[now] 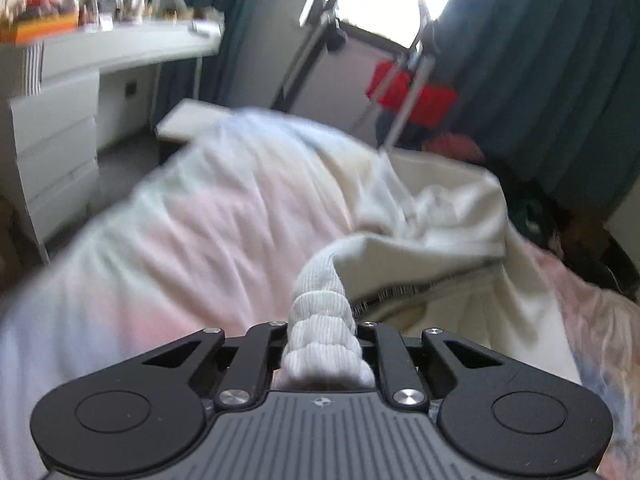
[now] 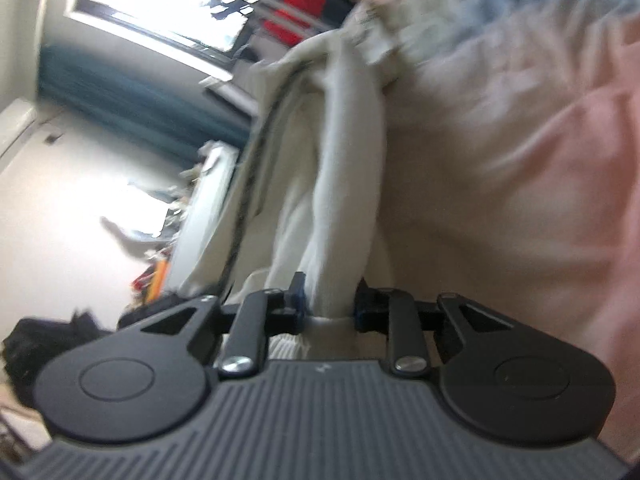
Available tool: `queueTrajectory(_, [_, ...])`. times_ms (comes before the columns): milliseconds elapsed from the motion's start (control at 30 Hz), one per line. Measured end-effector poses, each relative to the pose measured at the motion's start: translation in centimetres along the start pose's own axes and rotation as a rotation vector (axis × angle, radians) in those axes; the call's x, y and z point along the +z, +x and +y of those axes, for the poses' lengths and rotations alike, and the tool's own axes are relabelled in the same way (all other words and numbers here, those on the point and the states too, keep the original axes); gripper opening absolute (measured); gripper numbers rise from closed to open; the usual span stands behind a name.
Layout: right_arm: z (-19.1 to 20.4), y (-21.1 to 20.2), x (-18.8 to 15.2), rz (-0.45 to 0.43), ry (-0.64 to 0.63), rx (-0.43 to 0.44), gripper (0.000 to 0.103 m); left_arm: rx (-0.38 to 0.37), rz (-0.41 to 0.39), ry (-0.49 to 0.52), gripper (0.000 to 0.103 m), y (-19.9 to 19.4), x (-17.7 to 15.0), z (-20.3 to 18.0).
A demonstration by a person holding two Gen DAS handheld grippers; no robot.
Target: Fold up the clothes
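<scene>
Bed, pale pink crumpled sheet (image 1: 180, 240); left gripper (image 1: 322, 344) fingers clamped on cream zip-up fleece jacket's (image 1: 448, 216) ribbed cuff (image 1: 324, 332), right gripper (image 2: 330, 300) fingers pinching bunched sleeve (image 2: 344, 184); risk: thick fabric slipping, zip snagging, twisting mid-lift.

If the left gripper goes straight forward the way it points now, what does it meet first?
Most likely the cream zip-up garment itself: the left gripper is shut on its ribbed cuff, and the bunched cloth lies just ahead, over the pink bedcover. Depth is unclear.

Left gripper (image 1: 322, 344) fingertips buried in bunched ribbed cuff (image 1: 324, 332). Both views motion-blurred. Items on white surface (image 1: 120, 46) smeared, unidentifiable. Cream garment (image 2: 344, 152) runs behind right gripper (image 2: 330, 304) body. Bedcover (image 2: 520, 160) pattern unreadable.
</scene>
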State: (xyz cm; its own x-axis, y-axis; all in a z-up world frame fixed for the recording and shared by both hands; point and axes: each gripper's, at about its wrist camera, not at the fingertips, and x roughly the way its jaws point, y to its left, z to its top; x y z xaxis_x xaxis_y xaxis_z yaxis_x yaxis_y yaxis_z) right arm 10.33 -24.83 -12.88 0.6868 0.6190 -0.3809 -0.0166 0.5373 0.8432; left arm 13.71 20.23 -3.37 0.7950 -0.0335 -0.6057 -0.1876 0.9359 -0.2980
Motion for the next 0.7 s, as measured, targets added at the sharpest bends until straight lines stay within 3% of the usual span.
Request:
queueTrajectory(167, [5.9, 4.9, -3.7, 0.064, -0.02, 0.102, 0.024, 0.073, -0.076, 0.006, 0.013, -1.0, 7.7, 2.6])
queueTrajectory(333, [11.0, 12.3, -6.5, 0.15, -0.033, 0.197, 0.021, 0.248, -0.156, 0.123, 0.013, 1.1, 14.3, 5.4])
queueTrajectory(433, [12.7, 17.3, -7.9, 0.215, -0.084, 0.187, 0.02, 0.312, -0.142, 0.14, 0.014, 4.7, 15.6, 7.7])
queueTrajectory(533, [12.5, 20.9, -8.0, 0.26, -0.111, 0.127, 0.019, 0.312, -0.101, 0.102, 0.014, 8.2, 14.5, 9.8])
queueTrajectory(700, [12.9, 22.7, -7.1, 0.306, -0.179, 0.129, 0.02, 0.321, -0.055, 0.102, 0.019, 11.7, 12.3, 10.9])
